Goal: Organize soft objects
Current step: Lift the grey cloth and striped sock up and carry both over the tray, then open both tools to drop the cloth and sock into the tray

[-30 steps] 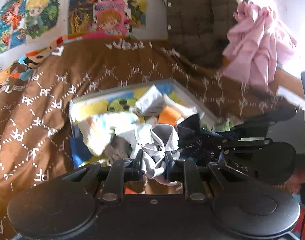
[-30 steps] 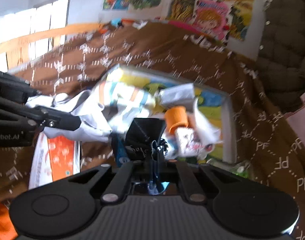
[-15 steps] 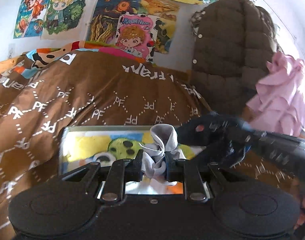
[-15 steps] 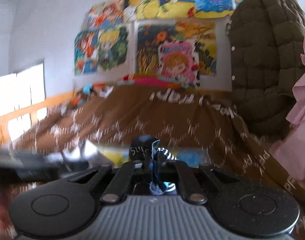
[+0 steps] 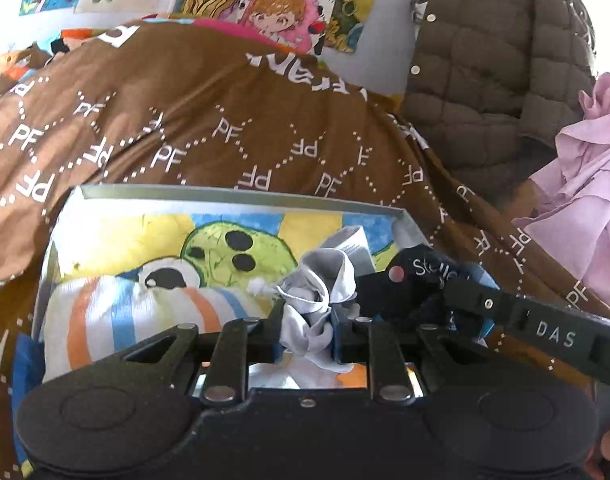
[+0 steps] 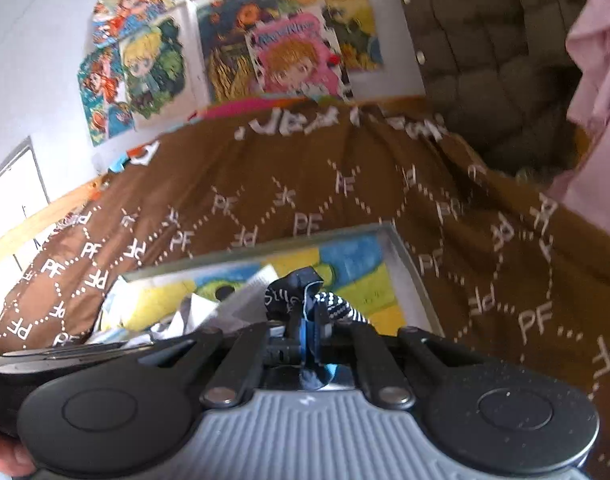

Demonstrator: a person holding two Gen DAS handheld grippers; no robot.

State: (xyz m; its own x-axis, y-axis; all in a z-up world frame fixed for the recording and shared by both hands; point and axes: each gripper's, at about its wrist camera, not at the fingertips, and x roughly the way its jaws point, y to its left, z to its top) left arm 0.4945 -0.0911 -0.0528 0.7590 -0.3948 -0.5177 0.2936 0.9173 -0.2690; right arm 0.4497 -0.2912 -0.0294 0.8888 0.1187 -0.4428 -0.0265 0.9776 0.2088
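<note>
My left gripper (image 5: 307, 330) is shut on a bunched grey and white sock (image 5: 321, 292) and holds it above a shallow tray (image 5: 233, 196) with a cartoon-print bottom. My right gripper (image 6: 309, 320) is shut on a black sock (image 6: 293, 294) with white lettering; it shows in the left wrist view (image 5: 409, 288) just right of the grey sock. A striped orange, blue and white sock (image 5: 137, 312) lies in the tray at the left. More pale socks (image 6: 193, 312) lie in the tray's left part in the right wrist view.
The tray sits on a brown bedspread (image 5: 185, 128) printed with white letters. A quilted brown jacket (image 5: 497, 48) and a pink garment (image 5: 585, 184) hang at the right. Posters (image 5: 281, 4) cover the wall behind.
Both grippers have lifted with their socks from the pile in the tray and tilted up, then lowered slightly. The two held socks have come close together.
</note>
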